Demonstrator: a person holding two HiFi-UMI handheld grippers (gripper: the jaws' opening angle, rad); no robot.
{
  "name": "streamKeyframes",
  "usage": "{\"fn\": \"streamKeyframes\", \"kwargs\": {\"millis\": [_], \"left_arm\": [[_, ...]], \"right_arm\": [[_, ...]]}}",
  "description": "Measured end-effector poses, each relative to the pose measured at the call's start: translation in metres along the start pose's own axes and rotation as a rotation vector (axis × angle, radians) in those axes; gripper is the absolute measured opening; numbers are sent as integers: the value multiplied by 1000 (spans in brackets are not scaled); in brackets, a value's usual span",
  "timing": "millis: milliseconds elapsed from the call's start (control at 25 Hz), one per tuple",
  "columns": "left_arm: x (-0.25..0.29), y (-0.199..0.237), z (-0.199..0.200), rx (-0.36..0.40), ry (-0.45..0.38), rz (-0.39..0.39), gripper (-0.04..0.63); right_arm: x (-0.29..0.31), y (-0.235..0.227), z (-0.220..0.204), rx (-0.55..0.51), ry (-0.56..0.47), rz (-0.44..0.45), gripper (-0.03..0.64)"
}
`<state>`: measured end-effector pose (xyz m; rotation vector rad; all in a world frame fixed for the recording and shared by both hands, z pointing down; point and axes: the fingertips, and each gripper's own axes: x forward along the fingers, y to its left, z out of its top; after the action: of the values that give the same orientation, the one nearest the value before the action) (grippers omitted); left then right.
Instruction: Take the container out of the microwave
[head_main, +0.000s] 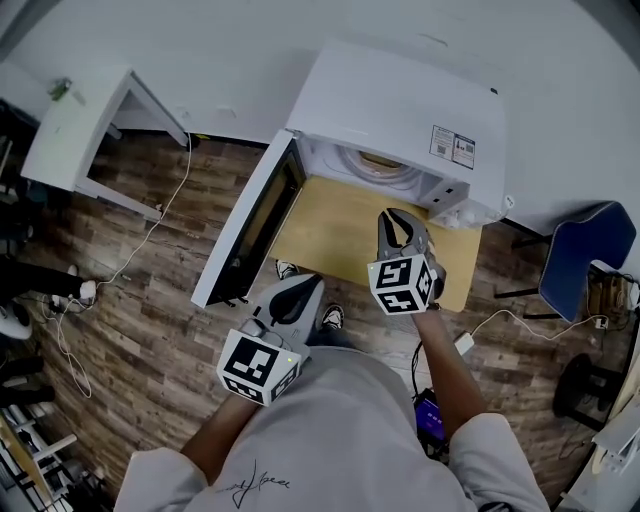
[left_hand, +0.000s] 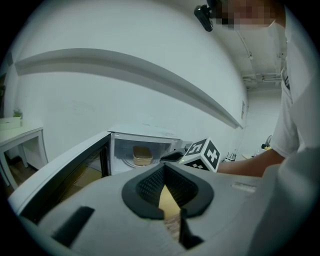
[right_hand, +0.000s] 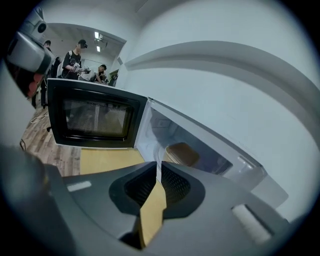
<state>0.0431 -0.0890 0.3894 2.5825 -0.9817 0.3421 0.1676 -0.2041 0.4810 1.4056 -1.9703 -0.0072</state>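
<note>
The white microwave stands on a wooden table with its door swung open to the left. A tan container sits on the turntable inside; only a brown sliver of the container shows in the head view. My right gripper hovers over the table just before the opening, jaws a narrow slit apart, nothing between them. My left gripper hangs back near the table's front edge, tips together and empty.
A white desk stands at the far left and a blue chair at the right. Cables and a white adapter lie on the wooden floor. Several people stand far behind the door in the right gripper view.
</note>
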Motion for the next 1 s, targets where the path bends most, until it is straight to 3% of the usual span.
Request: {"fn": "streamKeyframes", "kwargs": {"millis": [400, 1000], "left_arm": [[0, 3, 5, 5, -6, -2, 3], [-9, 21, -4, -8, 12, 10, 3]], "right_arm": [[40, -5, 2, -139, 64, -31, 71], [83, -8, 6, -242, 122, -46, 126]]}}
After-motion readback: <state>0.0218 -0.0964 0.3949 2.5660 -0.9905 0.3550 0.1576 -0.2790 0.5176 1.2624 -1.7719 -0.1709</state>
